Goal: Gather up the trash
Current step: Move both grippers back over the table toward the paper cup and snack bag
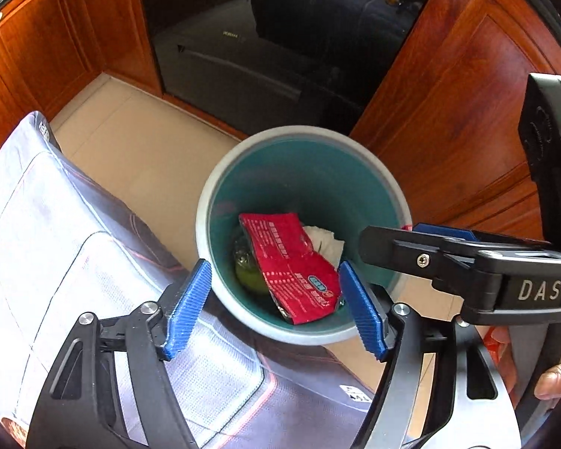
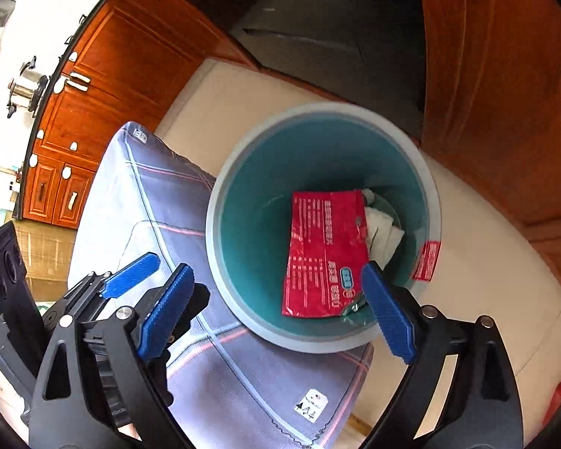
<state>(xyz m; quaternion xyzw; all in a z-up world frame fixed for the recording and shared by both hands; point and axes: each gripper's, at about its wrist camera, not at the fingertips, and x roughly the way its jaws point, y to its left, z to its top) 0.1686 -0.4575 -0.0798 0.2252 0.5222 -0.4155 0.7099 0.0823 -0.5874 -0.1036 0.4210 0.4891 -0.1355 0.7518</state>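
Left wrist view: left gripper [image 1: 275, 308] hangs over a round bin [image 1: 396, 202] with a grey rim and teal inside, blue pads spread wide apart, nothing between them. The bin stands on a pale tiled floor [image 1: 138, 142], touching a grey patterned box [image 1: 74, 262] at its left. Inside lies a red wrapper [image 1: 291, 262], flat-ish, leaning on the near wall; its long axis runs from upper left down to lower right, the printed end with a small blue badge toward the gripper. A white crumpled tissue [image 1: 325, 241] sits just right of the wrapper, a green bottle-like thing [image 1: 247, 271] partly under its left edge, too hidden to name surely. This view alone shows the dark glass oven door [image 1: 273, 48] behind the bin, the right gripper [image 1: 385, 241] coming in from the right edge with only one finger clear, and a bit of a hand [image 1: 555, 378] at bottom right.

Right wrist view: right gripper [image 2: 276, 312] also stands wide open and empty above the bin [image 2: 220, 202]. Here the wrapper [image 2: 325, 254] reads nearly upright in frame, long axis top to bottom, badge end lowest. The tissue [image 2: 383, 232] is at its upper right. Only this view shows a red label [image 2: 426, 260] on the bin's right rim, the left gripper [image 2: 131, 275] at lower left, a steel pot [image 2: 24, 88] on the counter far left, and wooden cabinet doors [image 2: 104, 86]; the green thing is out of sight here
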